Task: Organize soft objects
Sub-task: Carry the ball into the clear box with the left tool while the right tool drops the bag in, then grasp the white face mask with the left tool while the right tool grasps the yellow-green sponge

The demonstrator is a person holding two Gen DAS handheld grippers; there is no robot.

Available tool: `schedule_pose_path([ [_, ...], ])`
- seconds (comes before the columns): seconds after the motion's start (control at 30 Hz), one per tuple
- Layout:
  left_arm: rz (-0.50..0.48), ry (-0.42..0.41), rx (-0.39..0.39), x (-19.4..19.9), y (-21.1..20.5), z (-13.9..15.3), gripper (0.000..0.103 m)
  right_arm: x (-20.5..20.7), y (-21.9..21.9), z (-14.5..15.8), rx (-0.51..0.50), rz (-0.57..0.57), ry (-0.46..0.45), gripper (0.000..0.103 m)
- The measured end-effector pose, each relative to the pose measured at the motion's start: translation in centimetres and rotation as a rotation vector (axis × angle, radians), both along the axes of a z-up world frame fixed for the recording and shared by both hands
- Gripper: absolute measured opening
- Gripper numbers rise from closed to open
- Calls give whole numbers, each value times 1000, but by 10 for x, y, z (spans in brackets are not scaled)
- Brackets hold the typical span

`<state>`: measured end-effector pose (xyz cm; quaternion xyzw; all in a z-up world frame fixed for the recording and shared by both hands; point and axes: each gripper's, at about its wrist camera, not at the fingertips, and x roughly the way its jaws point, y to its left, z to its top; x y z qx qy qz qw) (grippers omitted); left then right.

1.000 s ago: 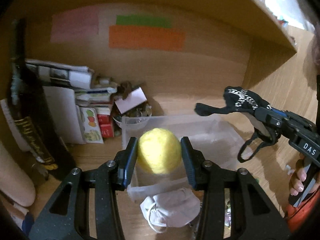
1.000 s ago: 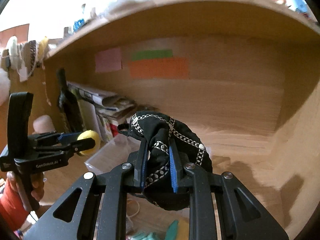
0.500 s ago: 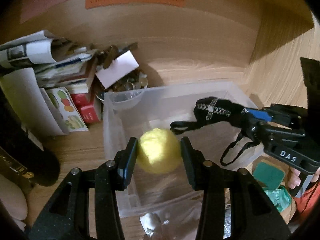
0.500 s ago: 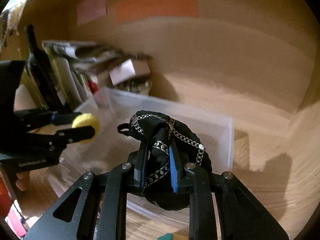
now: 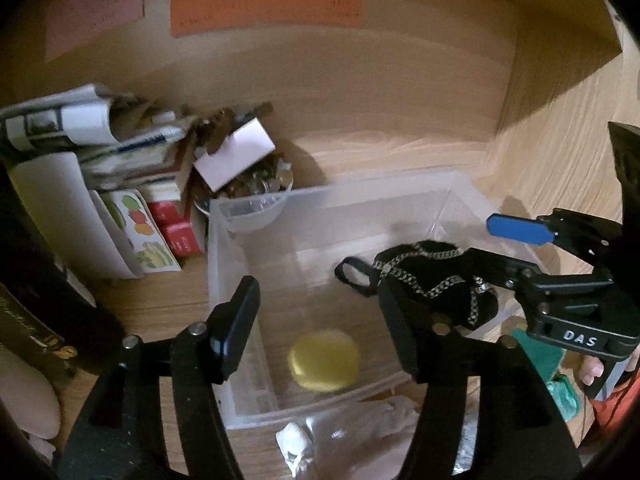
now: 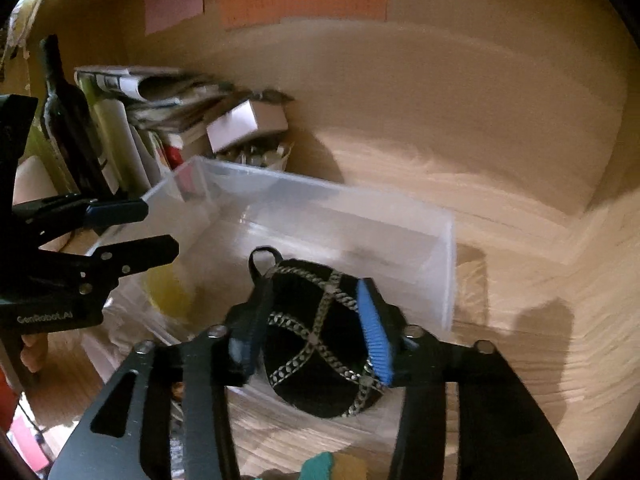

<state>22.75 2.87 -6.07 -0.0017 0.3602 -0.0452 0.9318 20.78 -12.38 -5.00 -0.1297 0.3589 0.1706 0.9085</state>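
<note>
A clear plastic bin (image 5: pixel 256 200) (image 6: pixel 444 240) stands on the wooden shelf. A yellow soft ball (image 5: pixel 324 361) lies inside it near the front wall; in the right wrist view it is a yellow blur (image 6: pixel 170 292). My left gripper (image 5: pixel 320 320) hangs open and empty above the ball, and shows in the right wrist view (image 6: pixel 156 226). A black cap with silver chain trim (image 5: pixel 436 284) (image 6: pixel 320 344) sits at the bin's right side. My right gripper (image 6: pixel 312 332) is open around it, jaws spread wide beside the cap; it also shows in the left wrist view (image 5: pixel 496 240).
Papers, cartons and a bowl of small items (image 5: pixel 256 184) are stacked left of and behind the bin, with a dark bottle (image 6: pixel 68 120). A white cloth (image 5: pixel 360 432) lies in front of the bin and green items (image 5: pixel 560 392) to its right. The shelf's side wall (image 5: pixel 560 120) stands right.
Both grippers have opened over the bin. The yellow ball has dropped from my left gripper into the bin. The black cap has been let go at the bin's right side.
</note>
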Motion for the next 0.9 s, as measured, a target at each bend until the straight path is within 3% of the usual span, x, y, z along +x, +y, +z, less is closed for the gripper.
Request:
schedule_pose_path([
  [0.17, 14, -84, 21, -23, -2, 26, 74, -22, 0, 27, 17, 5, -87, 56],
  [0.33, 22, -174, 19, -48, -4, 47, 99, -55, -3, 54, 45, 14, -186, 74],
  [0.5, 31, -207, 24, -72, -4, 52, 103, -86, -7, 65, 28, 10, -258, 81],
  [0.7, 42, -150, 28, -82, -3, 31, 103, -99, -19, 43, -2, -16, -220, 82],
  [0.9, 52, -35, 0, -80, -2, -3, 103, -97, -31, 4, 8, -51, -88, 82],
])
